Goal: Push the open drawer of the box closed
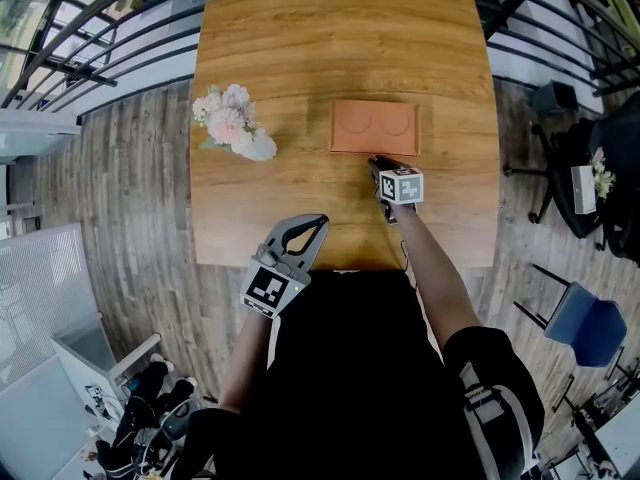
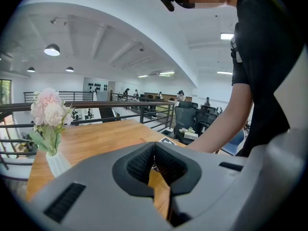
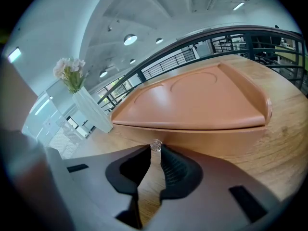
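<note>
Bright, even, cool-white indoor light throughout. Round ceiling lamps (image 2: 51,49) slightly blown out, with strip lights glowing behind them. Soft sheen across the box (image 3: 192,100) and a pale wash on the far tabletop (image 1: 330,13); barely any shadows there. Heavy fisheye bending toward all edges, with black corners in both gripper views. Close fingers (image 3: 175,172) soft and out of focus, the background sharper.

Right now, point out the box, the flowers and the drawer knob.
box (image 1: 375,126): head view, middle of its top.
flowers (image 1: 232,118): head view, on the pink blooms.
knob (image 3: 155,145): right gripper view, on its clear head.
</note>
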Available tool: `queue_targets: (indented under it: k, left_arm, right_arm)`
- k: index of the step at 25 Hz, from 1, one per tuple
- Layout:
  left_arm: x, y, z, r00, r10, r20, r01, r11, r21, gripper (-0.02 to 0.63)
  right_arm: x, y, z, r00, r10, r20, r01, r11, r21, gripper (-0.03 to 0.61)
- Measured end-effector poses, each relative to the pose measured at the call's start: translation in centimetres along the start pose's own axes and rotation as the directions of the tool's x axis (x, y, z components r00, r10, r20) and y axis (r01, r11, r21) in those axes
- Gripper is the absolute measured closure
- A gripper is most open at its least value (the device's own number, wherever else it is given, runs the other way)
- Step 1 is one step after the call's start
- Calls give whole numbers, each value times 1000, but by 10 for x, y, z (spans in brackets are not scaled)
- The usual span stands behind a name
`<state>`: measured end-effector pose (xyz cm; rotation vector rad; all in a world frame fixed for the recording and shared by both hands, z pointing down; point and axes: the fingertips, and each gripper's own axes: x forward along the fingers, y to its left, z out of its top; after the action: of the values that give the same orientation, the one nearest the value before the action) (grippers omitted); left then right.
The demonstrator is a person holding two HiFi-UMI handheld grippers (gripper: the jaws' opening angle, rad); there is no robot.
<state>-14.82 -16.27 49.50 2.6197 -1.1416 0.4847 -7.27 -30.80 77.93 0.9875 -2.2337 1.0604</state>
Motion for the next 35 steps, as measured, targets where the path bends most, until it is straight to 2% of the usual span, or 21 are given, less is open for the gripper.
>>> queue_targets:
  k: [10, 14, 19, 28, 35]
  left_arm:
    - [-3, 2, -4, 1000, 1, -17, -1, 1000, -10, 592]
    - [-4, 2, -3, 1000, -1, -16, 1, 1000, -8, 592]
    - [-4, 0, -2, 1000, -2, -7, 2, 1000, -7, 591]
    - [-4, -13, 1, 1000, -15, -1, 15, 1000, 9, 591]
    - [0, -35, 6, 999, -33, 11, 32, 999, 25, 591]
  right_arm:
    - [4, -1, 1, 1000, -2, 9, 2, 1000, -5, 499]
    - [2, 2, 2, 1000, 24, 19, -24, 1000, 1, 463]
    - [-2, 3, 0, 1000, 25, 7, -25, 1000, 1, 463]
    - [-24, 2, -27, 999, 24, -21, -24, 1000, -9, 469]
    - [-55, 0, -40, 999, 33, -16, -34, 997, -65, 486]
